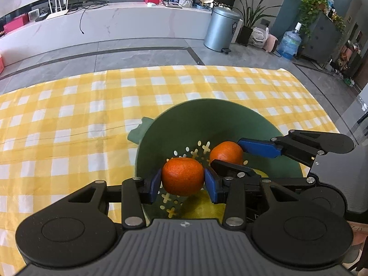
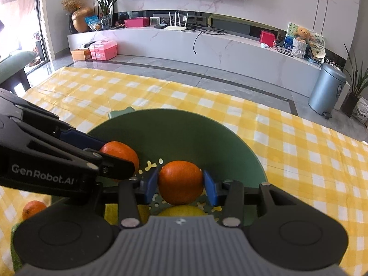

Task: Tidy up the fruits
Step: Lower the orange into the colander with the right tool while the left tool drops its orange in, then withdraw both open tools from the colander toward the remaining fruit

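Nearest in the left wrist view: left gripper (image 1: pixel 182 179), blue-padded jaws clamped on a round orange mandarin (image 1: pixel 182 176), one pad on each flank, fruit hanging over the near half of the dark green perforated colander bowl (image 1: pixel 195 117) and not resting on its floor. Below that fruit, against the bowl's near wall, a yellow lemon-like fruit (image 2: pixel 181 210), partly hidden by the gripper bodies. Just beyond and toward the bowl's middle: right gripper (image 2: pixel 180 182), jaws likewise clamped on a second orange mandarin (image 2: pixel 180 181), also inside the rim and above the star-shaped holes in the bowl's floor. Both fruits roughly round, so no long axis to align; both already straight above the bowl, the drop being downward only. Judged closer to the bowl's floor: neither clearly. Outside the bowl, beside its near left edge, a third small orange fruit (image 2: pixel 33 209) on the yellow-and-white checked cloth of the tabletop (image 2: pixel 310 156), nearer the left gripper. Farther off, the bowl's pale green handle (image 1: pixel 138 131).
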`<state>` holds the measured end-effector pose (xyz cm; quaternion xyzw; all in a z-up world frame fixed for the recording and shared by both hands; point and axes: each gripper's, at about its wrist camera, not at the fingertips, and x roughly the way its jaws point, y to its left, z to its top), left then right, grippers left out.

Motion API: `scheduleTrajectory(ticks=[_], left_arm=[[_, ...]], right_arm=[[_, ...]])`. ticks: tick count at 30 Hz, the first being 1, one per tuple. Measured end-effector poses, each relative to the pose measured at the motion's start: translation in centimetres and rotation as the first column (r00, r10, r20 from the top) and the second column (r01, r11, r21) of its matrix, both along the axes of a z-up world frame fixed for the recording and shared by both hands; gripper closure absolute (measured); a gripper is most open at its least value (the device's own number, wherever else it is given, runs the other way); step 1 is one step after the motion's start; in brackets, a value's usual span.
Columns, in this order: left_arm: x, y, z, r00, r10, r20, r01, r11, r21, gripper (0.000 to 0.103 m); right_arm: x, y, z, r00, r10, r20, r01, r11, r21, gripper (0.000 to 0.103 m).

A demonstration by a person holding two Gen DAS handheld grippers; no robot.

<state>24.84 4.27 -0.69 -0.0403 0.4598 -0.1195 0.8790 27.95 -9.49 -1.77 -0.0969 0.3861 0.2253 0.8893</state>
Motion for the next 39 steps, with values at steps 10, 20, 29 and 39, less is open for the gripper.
scheduleTrajectory(ticks=[10,20,29,39], left_arm=[[-0.3,-1.0,-0.3,0.999,-0.030,0.018,0.028,0.997,0.067,0.057],[-0.8,-1.6,-0.4,0.996,-0.063,0.069,0.054,0.992,0.115,0.046],[-1.5,-1.6,0.4,0.988,-0.079,0.134,0.070,0.995,0.072,0.037],[-4.5,-1.9,1.9,0.971,-0.122,0.208,0.103,0.990,0.099,0.037]], right_arm=[[0.1,-0.1,-0.9,0.999,-0.007,-0.041,0.006,1.000,-0.017,0.062],[-0.9,-0.6,-1.1,0.999,-0.032,-0.017,0.031,0.999,-0.038,0.060],[-1.1,-2.2,-0.6,0.995,-0.097,-0.003,0.097,0.995,0.032,0.046],[-4.0,-3.1,0.0,0.983,-0.152,0.104,0.146,0.987,0.063,0.042]])
